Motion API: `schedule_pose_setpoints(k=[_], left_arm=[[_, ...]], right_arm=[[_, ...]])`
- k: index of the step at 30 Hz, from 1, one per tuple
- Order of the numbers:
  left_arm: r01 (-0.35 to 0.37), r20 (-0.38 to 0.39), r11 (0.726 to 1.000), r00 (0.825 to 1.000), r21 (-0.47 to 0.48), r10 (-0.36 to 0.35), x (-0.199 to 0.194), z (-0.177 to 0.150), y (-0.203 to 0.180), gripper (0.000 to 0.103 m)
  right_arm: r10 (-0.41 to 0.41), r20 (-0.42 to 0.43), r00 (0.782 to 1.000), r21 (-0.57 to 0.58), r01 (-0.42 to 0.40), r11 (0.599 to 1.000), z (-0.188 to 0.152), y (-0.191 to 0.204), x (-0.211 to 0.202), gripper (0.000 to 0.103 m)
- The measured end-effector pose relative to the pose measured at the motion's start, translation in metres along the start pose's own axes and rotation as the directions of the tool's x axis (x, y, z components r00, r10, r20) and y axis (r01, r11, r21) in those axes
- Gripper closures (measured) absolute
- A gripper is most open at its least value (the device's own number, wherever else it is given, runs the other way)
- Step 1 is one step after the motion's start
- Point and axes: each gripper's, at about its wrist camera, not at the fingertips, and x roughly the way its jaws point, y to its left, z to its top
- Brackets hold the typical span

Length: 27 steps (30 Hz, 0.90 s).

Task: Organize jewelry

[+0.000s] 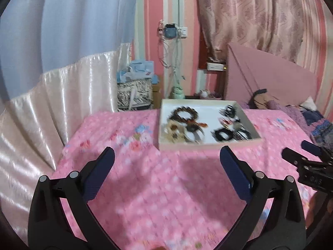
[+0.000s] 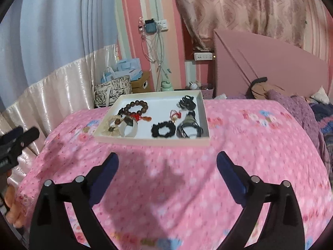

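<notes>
Pink fills the room ahead of you: striped wall, patterned curtain (image 2: 249,6), and the bed (image 2: 229,166) with its flowered pink cover, which carries everything you need. Just ahead of both tools sits the shallow white tray (image 2: 205,112), and all the jewelry in view lies inside it, so the gathering looks done but the sorting does not: pieces sit in two loose clusters, overlapping. On the side ahead of your left tool (image 1: 167,160) lie the dark wooden bead bracelet (image 2: 137,105) and a pale tangle touching it; ahead of your right tool (image 2: 167,163), the black scrunchie (image 2: 163,129) and a heap of black bands (image 2: 188,104). Both tools are spread wide and hold nothing, hovering above bare cover short of the tray's near wall. Nothing blocks the approach; the tray's rim and the entangled pieces are the likely nuisance. Beyond the bed's far-left corner stand paper bags (image 2: 113,87), well apart.
</notes>
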Motion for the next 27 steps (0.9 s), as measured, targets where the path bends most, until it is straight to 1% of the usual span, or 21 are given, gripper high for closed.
schedule_pose_setpoints(k=[2,5,9,11,14,17,21,27], left_arm=[[0.018,0.006,1.000,1.000,-0.013,-0.018,-0.015,-0.013,-0.002,0.003],[-0.017,0.021,1.000,1.000,-0.020,0.018,-0.031,-0.031,-0.005,0.003],[-0.044,-0.006,0.999,0.999,0.016,0.045,-0.041,-0.052,-0.011,0.003],[-0.045,-0.016,0.999,0.999,0.013,0.045,-0.046,-0.062,-0.013,0.003],[-0.024,-0.042,1.000,0.999,-0.020,0.023,-0.050,-0.074,-0.014,0.003],[-0.020,-0.057,0.999,0.998,-0.024,0.019,-0.055,-0.082,-0.019,0.003],[-0.055,-0.019,0.998,0.998,-0.007,0.055,-0.065,-0.088,-0.027,0.003],[-0.070,0.002,0.998,0.998,-0.001,0.070,-0.076,-0.087,-0.028,0.003]], right_arm=[[-0.015,0.017,1.000,0.011,0.015,1.000,-0.012,0.001,-0.015,0.008],[-0.041,0.041,0.998,0.006,0.041,0.999,-0.024,0.003,-0.034,0.008],[-0.100,0.071,0.992,-0.015,0.101,0.995,-0.040,0.003,-0.057,0.008],[-0.119,0.078,0.990,-0.023,0.121,0.992,-0.048,0.002,-0.066,0.008],[-0.128,0.076,0.989,-0.033,0.131,0.991,-0.056,0.003,-0.073,0.008],[-0.135,0.082,0.987,-0.044,0.139,0.989,-0.062,0.004,-0.080,0.008],[-0.126,0.078,0.989,-0.051,0.130,0.990,-0.067,0.006,-0.084,0.008],[-0.113,0.081,0.990,-0.049,0.117,0.992,-0.071,0.007,-0.092,0.008]])
